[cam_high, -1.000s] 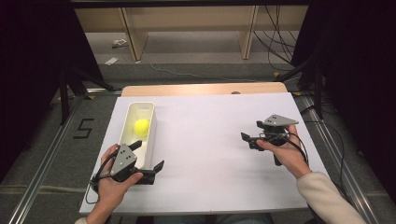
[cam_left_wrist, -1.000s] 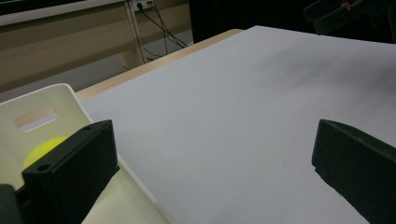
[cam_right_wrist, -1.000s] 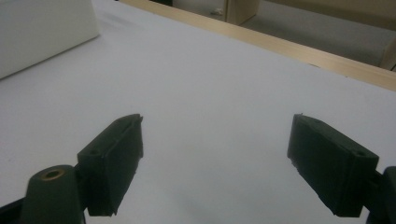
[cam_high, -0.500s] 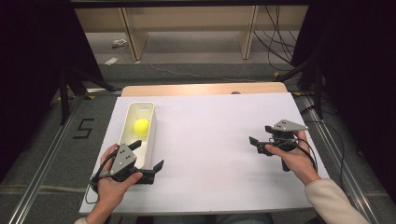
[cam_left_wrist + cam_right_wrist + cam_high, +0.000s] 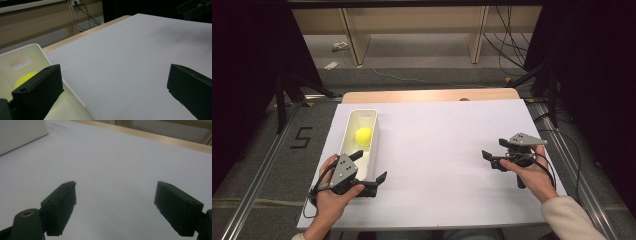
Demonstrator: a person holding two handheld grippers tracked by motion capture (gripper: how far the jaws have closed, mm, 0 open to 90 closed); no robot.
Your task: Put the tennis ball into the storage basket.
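Note:
A yellow ball (image 5: 363, 135) lies in a long white bin (image 5: 373, 124) at the table's left; in the left gripper view the ball (image 5: 23, 78) peeks out behind one jaw. My left gripper (image 5: 368, 166) is open at the bin's near end, one jaw over the bin (image 5: 37, 50) and the other over the white table top, nothing held. My right gripper (image 5: 490, 160) hangs open over the right part of the table, pointing left, with bare table between its jaws (image 5: 117, 205). The left gripper (image 5: 113, 90) view also shows the other gripper (image 5: 195, 7) far off.
A white sheet (image 5: 437, 150) covers the table, with a wooden strip (image 5: 427, 95) along the far edge. Wooden shelf legs and cables stand on the floor beyond. The bin's side wall (image 5: 20, 132) shows at the right gripper view's top left.
The right hand has drawn its open gripper to the right and nearer the table's front edge. The left gripper and the ball have stayed put.

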